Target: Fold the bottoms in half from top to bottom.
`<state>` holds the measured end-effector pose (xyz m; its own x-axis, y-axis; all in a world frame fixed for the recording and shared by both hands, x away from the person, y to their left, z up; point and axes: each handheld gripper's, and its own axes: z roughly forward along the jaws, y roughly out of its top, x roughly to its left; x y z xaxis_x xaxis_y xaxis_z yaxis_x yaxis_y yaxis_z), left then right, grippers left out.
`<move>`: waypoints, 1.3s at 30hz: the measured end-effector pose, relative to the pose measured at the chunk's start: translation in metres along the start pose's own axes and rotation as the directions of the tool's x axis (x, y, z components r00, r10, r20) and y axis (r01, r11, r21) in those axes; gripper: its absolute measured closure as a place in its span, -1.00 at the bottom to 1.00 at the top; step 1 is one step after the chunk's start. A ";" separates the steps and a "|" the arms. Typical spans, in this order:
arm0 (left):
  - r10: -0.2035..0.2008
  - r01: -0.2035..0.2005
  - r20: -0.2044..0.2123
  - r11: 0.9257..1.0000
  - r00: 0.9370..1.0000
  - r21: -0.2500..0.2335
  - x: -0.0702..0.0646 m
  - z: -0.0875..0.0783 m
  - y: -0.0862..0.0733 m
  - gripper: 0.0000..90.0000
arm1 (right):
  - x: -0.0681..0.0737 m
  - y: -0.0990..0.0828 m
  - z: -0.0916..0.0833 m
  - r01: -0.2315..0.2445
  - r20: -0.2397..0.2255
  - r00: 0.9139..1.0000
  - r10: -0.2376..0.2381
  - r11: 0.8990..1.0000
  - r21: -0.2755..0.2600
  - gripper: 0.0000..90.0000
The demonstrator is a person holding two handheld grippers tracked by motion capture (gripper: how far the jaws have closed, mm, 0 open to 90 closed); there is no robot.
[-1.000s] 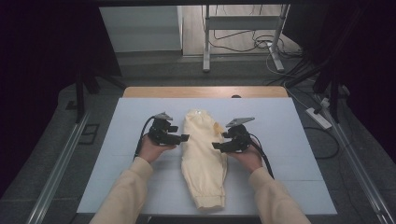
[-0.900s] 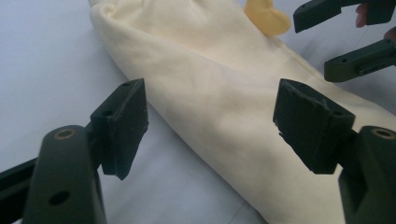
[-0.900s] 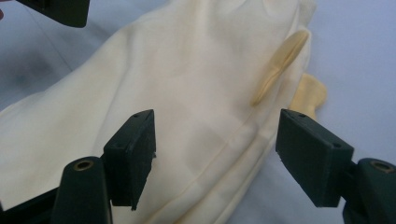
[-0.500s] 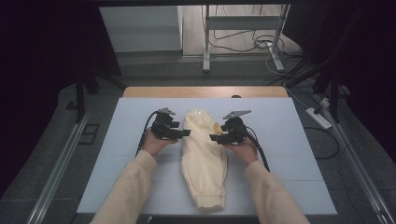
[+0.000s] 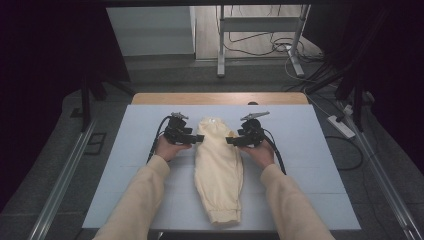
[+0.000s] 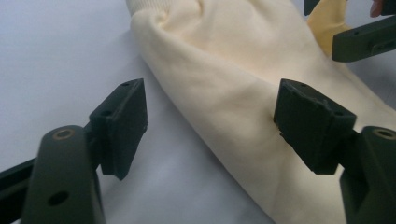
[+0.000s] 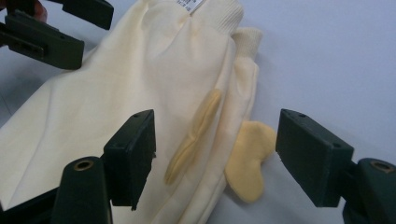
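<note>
Both hands have slid inward over the last second, and each gripper now flanks the far end of the cream garment (image 5: 218,162) lying lengthwise on the tabletop (image 5: 310,165). The left gripper (image 5: 196,139) has its jaws apart at the cloth's edge, nothing pinched yet; the right gripper (image 5: 231,141) is likewise spread, a yellow pocket lining (image 7: 247,158) lying between its jaws. A grasp on both sides looks imminent. Farther off, the ribbed waistband (image 7: 219,14) carries a label — too blurred to read.
</note>
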<state>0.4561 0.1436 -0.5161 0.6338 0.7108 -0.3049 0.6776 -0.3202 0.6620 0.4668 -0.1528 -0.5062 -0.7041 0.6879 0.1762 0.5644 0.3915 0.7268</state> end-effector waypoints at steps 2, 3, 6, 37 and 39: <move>-0.016 0.016 0.001 1.000 1.000 0.008 0.003 0.001 -0.001 -0.38 | -0.001 0.000 0.003 -0.014 -0.011 1.000 0.014 1.000 0.001 -0.36; -0.024 0.024 0.009 1.000 1.000 0.010 0.004 0.002 -0.002 -0.35 | -0.002 0.000 0.005 -0.006 -0.003 1.000 0.006 1.000 0.014 -0.36; -0.019 0.019 0.011 1.000 1.000 0.024 0.004 0.004 -0.003 -0.32 | -0.001 0.001 0.009 0.001 0.001 1.000 -0.001 1.000 0.026 -0.36; 0.059 -0.061 0.032 0.996 0.998 0.061 -0.018 0.012 -0.006 0.85 | 0.016 0.000 0.012 0.084 -0.040 0.996 -0.080 0.988 0.128 0.70; 0.068 -0.070 0.034 0.997 0.997 0.045 -0.019 0.008 -0.005 0.86 | 0.017 0.001 0.008 0.096 -0.035 0.995 -0.093 0.989 0.114 0.70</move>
<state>0.4437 0.1268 -0.5187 0.6908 0.6658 -0.2820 0.6479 -0.3970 0.6501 0.4587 -0.1356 -0.5080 -0.7680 0.6270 0.1307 0.5392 0.5229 0.6602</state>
